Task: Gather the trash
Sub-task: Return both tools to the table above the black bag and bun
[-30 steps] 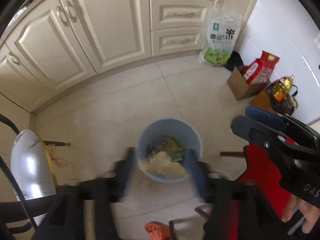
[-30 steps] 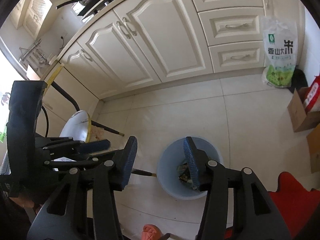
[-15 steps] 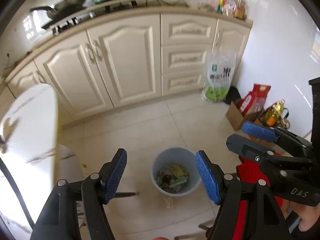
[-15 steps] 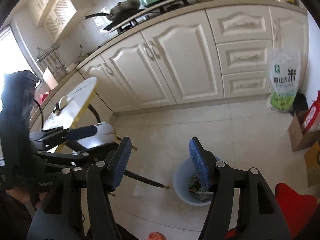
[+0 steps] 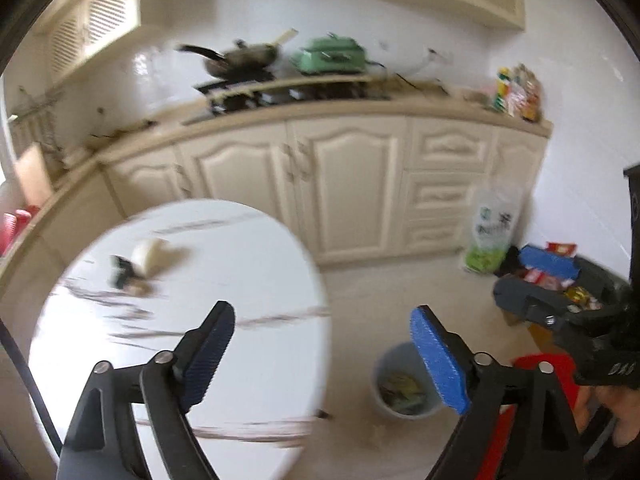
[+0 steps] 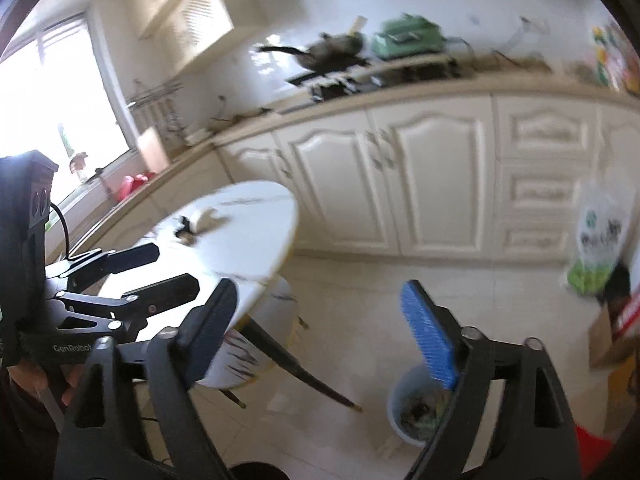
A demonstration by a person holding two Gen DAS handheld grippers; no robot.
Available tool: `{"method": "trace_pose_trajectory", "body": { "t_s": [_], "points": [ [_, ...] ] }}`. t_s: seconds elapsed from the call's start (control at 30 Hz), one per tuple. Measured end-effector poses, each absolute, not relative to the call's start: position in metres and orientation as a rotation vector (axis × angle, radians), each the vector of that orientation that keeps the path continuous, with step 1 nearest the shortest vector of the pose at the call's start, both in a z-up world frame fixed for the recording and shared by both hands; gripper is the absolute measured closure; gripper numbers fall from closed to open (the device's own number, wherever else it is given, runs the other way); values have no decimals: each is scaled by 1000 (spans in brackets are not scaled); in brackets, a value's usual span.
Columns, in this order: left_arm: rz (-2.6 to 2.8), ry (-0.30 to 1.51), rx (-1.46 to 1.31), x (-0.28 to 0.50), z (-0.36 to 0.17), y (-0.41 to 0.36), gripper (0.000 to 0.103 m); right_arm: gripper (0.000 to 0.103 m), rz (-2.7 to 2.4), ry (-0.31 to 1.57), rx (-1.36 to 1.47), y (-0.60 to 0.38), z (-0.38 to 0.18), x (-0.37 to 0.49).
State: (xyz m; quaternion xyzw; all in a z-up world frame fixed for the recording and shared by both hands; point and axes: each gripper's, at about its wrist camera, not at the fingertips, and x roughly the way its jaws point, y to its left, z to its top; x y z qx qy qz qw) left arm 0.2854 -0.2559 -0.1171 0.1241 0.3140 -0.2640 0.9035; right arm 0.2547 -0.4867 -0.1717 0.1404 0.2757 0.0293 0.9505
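Blue ribbed pads line both fingers of the left gripper [image 5: 324, 358], whose jaws stand wide apart with nothing between them, having just been opening further. Seen through that gap are the near rim of a round white marble-patterned table [image 5: 224, 280] on the left and pale floor tiles on the right. The right gripper [image 6: 320, 324] is in the same condition: jaws spread wide, just opened further, nothing held, its right-hand pad [image 6: 426, 336] blue and its left-hand pad in shadow. Each gripper appears at the edge of the other's view, and a hand shows on each handle.

A pale blue trash bin [image 5: 404, 384] stands on the floor below and right of the left gripper, just beside the table's edge in that view. It holds a layer of mixed scraps, blurred and not identifiable. In the right wrist view the bin [image 6: 414, 408] sits partly behind the right-hand finger.

Loose trash remains on the far part of the tabletop: a crumpled white lump [image 5: 150, 252] with a small dark item [image 5: 122, 274] touching it. Motion blur prevents closer identification.

Beyond stand cream base cabinets [image 5: 344, 184] under a worktop carrying a dark wok [image 5: 240, 58] and a green appliance [image 5: 330, 56]. A rice sack [image 5: 490, 236] leans against the drawers at right, near a cardboard box [image 6: 612, 336] of packets.
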Motion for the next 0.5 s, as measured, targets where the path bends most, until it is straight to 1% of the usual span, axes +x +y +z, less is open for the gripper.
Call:
{"method": "trace_pose_trajectory", "body": {
  "t_s": [0.03, 0.17, 0.3, 0.33, 0.4, 0.5],
  "points": [
    [-514, 635, 258, 286, -111, -239, 12, 7, 72, 556, 257, -475, -162, 264],
    [-406, 593, 268, 292, -92, -188, 11, 6, 134, 543, 167, -428, -124, 307],
    [-308, 562, 245, 309, -72, -145, 9, 4, 195, 565, 114, -384, -100, 358],
    [-297, 564, 237, 316, -70, -140, 7, 4, 215, 578, 113, -372, -97, 375],
    [-274, 588, 218, 334, -70, -125, 7, 3, 275, 608, 122, -349, -98, 409],
    [-242, 648, 192, 376, -88, -113, 7, 3, 303, 681, 114, -319, -114, 460]
  ]
}}
